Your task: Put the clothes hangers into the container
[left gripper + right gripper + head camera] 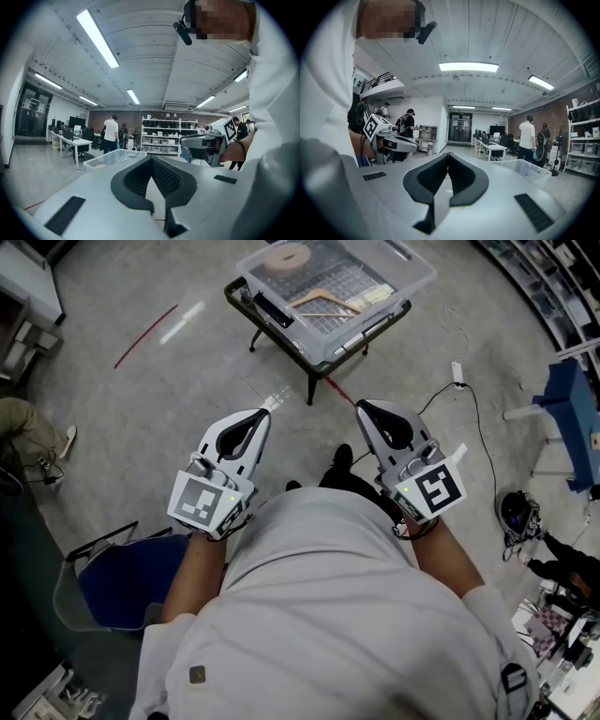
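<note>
A clear plastic container (412,282) stands on a small black table ahead of me, and wooden clothes hangers (323,300) lie inside it beside a brown roll (286,257). I hold both grippers close to my body, well short of the container and pointing toward it. My left gripper (262,414) is shut with nothing between its jaws, and its own view shows the tips meeting (151,158) with the container (112,157) beyond. My right gripper (360,406) is also shut and empty (448,153), with the container (525,168) to its right.
A blue chair (122,582) stands at my lower left. Cables and a power strip (457,371) trail over the floor on the right, near a blue stand (572,418). A seated person's leg (33,432) shows at far left. Desks, shelves and standing people fill the background.
</note>
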